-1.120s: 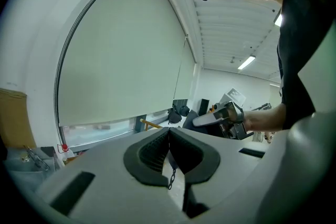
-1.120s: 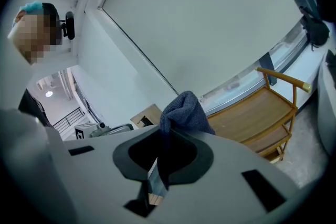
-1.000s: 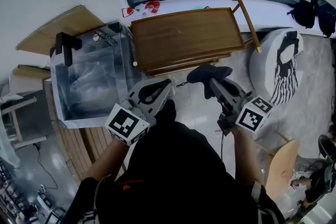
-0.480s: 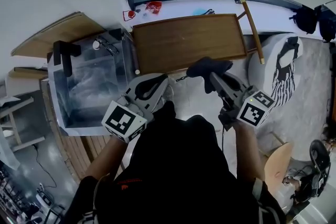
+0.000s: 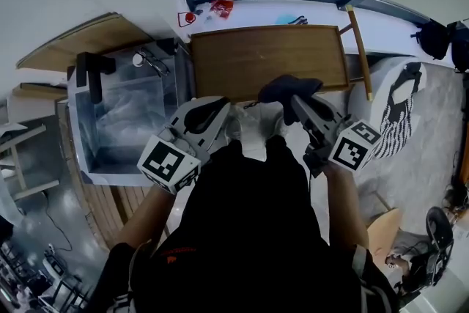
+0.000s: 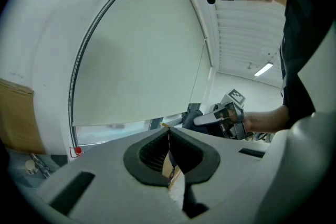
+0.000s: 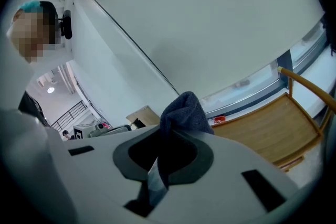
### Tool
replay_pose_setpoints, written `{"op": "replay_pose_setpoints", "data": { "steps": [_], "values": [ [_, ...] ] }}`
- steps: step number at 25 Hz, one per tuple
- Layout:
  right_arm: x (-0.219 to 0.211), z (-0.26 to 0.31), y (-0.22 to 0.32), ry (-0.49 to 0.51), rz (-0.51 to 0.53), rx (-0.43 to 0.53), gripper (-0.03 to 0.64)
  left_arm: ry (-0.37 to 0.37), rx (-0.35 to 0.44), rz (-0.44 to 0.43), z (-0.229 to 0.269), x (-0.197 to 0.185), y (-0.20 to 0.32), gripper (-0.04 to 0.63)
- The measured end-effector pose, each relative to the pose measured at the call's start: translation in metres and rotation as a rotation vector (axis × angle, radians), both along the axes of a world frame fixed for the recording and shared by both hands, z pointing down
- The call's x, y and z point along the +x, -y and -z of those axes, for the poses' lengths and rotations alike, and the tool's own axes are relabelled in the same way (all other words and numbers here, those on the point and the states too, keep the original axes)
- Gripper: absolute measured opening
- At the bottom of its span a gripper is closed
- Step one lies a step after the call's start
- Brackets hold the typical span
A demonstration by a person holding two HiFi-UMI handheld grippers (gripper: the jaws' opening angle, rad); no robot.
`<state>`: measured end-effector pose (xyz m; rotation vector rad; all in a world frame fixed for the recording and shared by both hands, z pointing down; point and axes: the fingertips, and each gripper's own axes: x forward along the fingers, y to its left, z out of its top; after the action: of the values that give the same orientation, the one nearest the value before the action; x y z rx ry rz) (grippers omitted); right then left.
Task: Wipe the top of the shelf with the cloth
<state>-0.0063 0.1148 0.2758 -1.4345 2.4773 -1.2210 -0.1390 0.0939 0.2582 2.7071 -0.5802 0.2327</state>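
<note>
Cloth [image 5: 287, 87] has advanced to the shelf's [image 5: 253, 55] near edge, clamped by right gripper [image 5: 299, 100]; left gripper's [image 5: 221, 111] jaws pressed together.

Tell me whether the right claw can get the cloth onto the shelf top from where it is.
Probably yes. The right claw, shut on the cloth, sits by the near edge of the shelf top, whose wood looks bare, with nothing between.
</note>
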Motion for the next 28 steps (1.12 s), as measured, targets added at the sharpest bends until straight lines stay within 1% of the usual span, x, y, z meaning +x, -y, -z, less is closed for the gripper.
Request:
{"op": "replay_pose_setpoints", "data": {
  "steps": [5, 9, 17, 21, 25, 28],
  "values": [
    [0.013, -0.005, 0.017, 0.003, 0.041, 0.005, 0.026, 0.015, 0.011, 0.053, 0.002, 0.011, 0.012, 0.020],
    [0.023, -0.011, 0.037, -0.022, 0.125, 0.015, 0.027, 0.034, 0.024, 0.116, -0.007, 0.024, 0.027, 0.020],
    [0.047, -0.027, 0.079, -0.059, 0.286, 0.017, 0.028, 0.080, -0.034, 0.268, -0.027, 0.046, 0.055, 0.020],
    [0.059, -0.039, 0.105, -0.073, 0.345, 0.002, 0.028, 0.125, -0.046, 0.329, -0.042, 0.047, 0.069, 0.020],
    [0.063, -0.053, 0.130, -0.097, 0.405, -0.010, 0.027, 0.138, -0.066, 0.397, -0.048, 0.050, 0.084, 0.020],
    [0.060, -0.065, 0.148, -0.131, 0.459, -0.004, 0.026, 0.126, -0.084, 0.436, -0.052, 0.050, 0.092, 0.020]
  ]
}}
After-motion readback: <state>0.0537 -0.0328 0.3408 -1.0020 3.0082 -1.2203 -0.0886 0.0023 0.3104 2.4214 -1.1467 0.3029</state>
